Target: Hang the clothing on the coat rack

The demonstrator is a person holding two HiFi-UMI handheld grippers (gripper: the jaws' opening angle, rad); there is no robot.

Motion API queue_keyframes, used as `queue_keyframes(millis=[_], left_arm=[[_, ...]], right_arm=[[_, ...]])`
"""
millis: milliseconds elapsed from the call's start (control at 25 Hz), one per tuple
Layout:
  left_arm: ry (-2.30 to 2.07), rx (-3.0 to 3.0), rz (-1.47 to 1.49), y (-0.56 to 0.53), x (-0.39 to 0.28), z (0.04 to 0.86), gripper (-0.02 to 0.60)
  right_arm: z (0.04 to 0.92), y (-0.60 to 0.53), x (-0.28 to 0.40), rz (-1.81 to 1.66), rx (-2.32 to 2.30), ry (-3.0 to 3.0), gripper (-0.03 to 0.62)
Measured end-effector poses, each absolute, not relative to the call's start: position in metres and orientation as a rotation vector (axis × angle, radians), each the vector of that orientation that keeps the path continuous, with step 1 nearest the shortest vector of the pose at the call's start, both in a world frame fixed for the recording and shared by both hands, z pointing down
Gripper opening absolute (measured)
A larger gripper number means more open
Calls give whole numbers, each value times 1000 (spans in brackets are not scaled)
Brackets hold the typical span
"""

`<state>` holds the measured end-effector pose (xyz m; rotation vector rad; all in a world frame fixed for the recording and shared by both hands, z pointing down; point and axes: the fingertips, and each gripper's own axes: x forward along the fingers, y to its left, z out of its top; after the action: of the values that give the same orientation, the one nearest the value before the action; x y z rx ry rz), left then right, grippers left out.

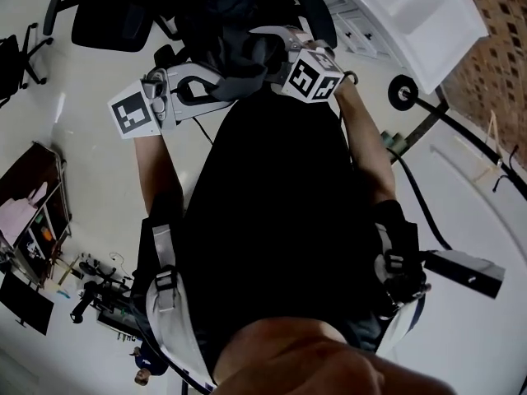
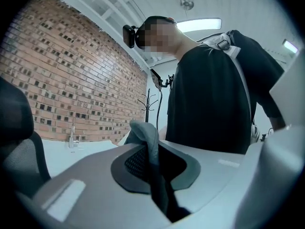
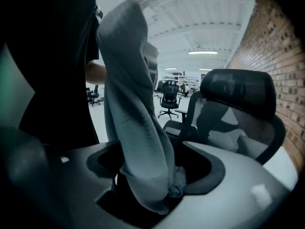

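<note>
A grey garment point(image 1: 239, 54) hangs bunched between my two grippers, in front of the person's black shirt. In the left gripper view, a fold of the grey garment point(image 2: 148, 140) is pinched between the jaws of the left gripper point(image 2: 156, 162), which is shut on it. In the right gripper view, a thick roll of the garment point(image 3: 136, 128) hangs down through the right gripper point(image 3: 152, 171), whose jaws stand wide apart and do not press on it. In the head view the left gripper point(image 1: 198, 89) and right gripper point(image 1: 284, 52) are close together. A dark coat rack point(image 2: 151, 100) stands far off by the brick wall.
A black office chair point(image 1: 115, 11) stands just beyond the grippers, seen close as the office chair point(image 3: 238, 106) in the right gripper view. A white desk point(image 1: 412, 11) is at the upper right. A brick wall point(image 2: 71, 70) runs alongside. A cluttered stand point(image 1: 37, 212) is at the left.
</note>
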<state>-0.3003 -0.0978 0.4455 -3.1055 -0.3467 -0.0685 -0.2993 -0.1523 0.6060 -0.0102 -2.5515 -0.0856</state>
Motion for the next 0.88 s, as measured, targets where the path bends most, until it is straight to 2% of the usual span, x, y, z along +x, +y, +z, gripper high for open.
queue_keyframes(millis=[40,80,120,240,360,520,720,880], left_arm=[[-346,-3104,-82,-96,-299,447,20],[-333,-3105,-102,-94,-299,449,20],[-308,-3107,-126,-95,-300,453,20],[-115,-3138,-195,-108,-316,468,20],[289,-3227,-201,-142,-345,486,20],[575,-3204,-10,-178,-352,479,20],[360,-3130,362,-182,-325,395,20],[-119,-3142,772,-183,-284,307,20]], right_arm=[[614,-149,-303,-124,-63,-2521,319],[619,-144,-303,-159,-114,-2487,108],[621,-142,-300,-191,-135,-2455,20],[603,-165,-268,-235,86,-2376,17],[557,-198,-224,-141,490,-2393,17],[499,-202,-197,21,792,-2485,17],[419,-192,-170,111,972,-2712,15],[350,-177,-131,28,1190,-2829,15]])
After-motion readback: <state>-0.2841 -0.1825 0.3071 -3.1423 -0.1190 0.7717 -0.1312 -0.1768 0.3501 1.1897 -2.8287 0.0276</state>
